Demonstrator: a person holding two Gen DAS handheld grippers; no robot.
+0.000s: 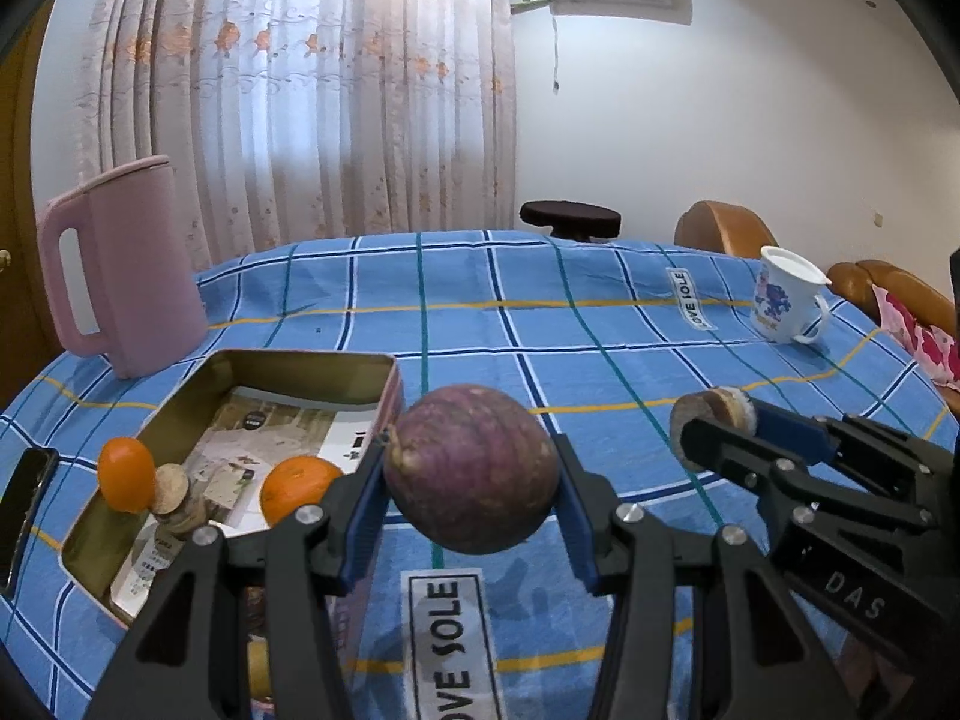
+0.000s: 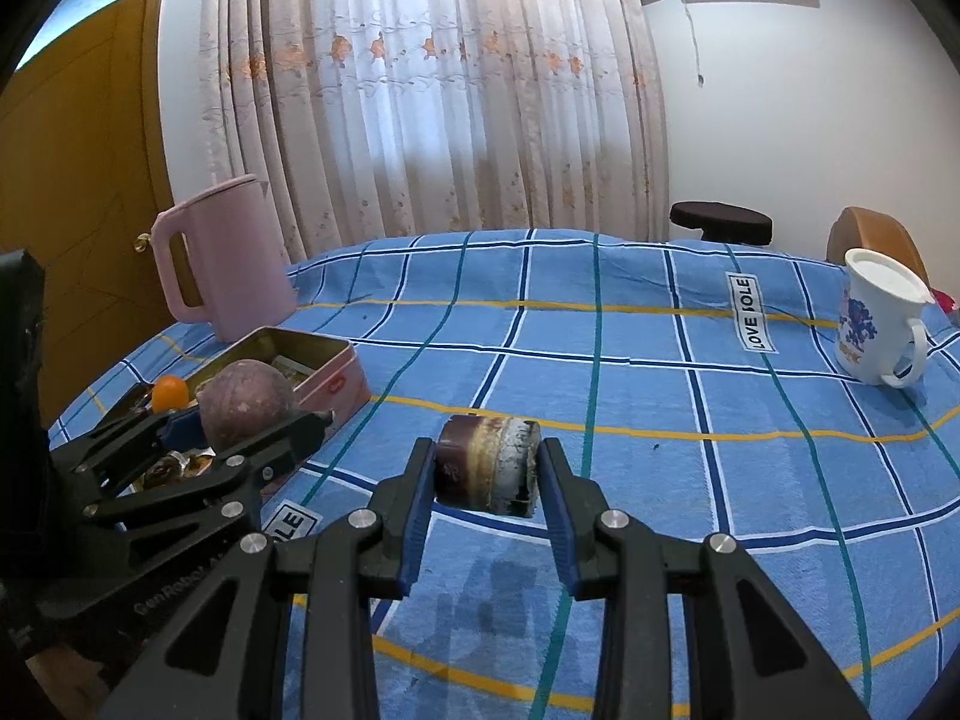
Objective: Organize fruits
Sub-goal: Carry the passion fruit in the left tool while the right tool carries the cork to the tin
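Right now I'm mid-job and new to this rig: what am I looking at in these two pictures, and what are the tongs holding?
No robot arm here: a person carries handheld tongs in each hand, each with a camera looking along its fingers. The left-hand view shows the left tongs clamped on a round purple fruit, beside an open tin holding two oranges. The right-hand view shows the right tongs clamped on a small brown cylinder. On the blue checked tablecloth also stand a pink jug and a white mug.
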